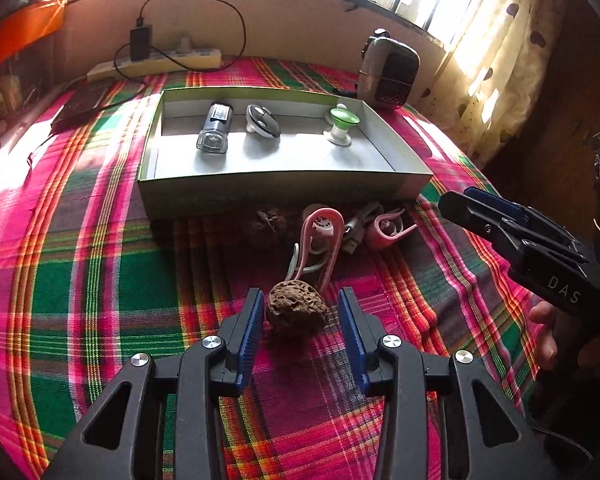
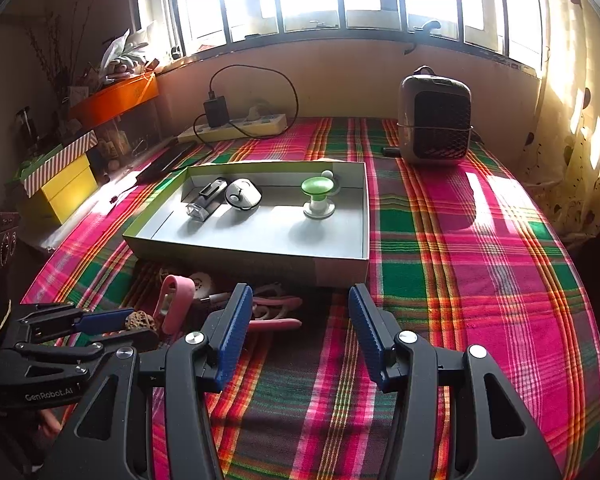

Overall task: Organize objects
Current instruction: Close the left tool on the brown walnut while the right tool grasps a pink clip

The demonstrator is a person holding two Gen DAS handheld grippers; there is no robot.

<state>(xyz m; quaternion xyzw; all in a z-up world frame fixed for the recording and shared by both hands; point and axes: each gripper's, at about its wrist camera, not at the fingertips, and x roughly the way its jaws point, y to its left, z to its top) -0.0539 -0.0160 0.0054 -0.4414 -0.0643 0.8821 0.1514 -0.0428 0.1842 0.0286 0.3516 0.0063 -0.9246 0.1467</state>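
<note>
The left gripper [image 1: 300, 312] stands with its fingers spread around a wrinkled walnut [image 1: 297, 309] lying on the plaid cloth [image 1: 100, 280], pads not yet pressing it. Round and hard, the walnut could squirt out or roll toward the pink clips [image 1: 320, 236] if the pads close off-centre. Beyond lies the open box [image 1: 284, 192], already holding a bike light [image 1: 215, 128]. The right gripper [image 2: 296, 332] hangs released and empty, near enough to bump the pile.
</note>
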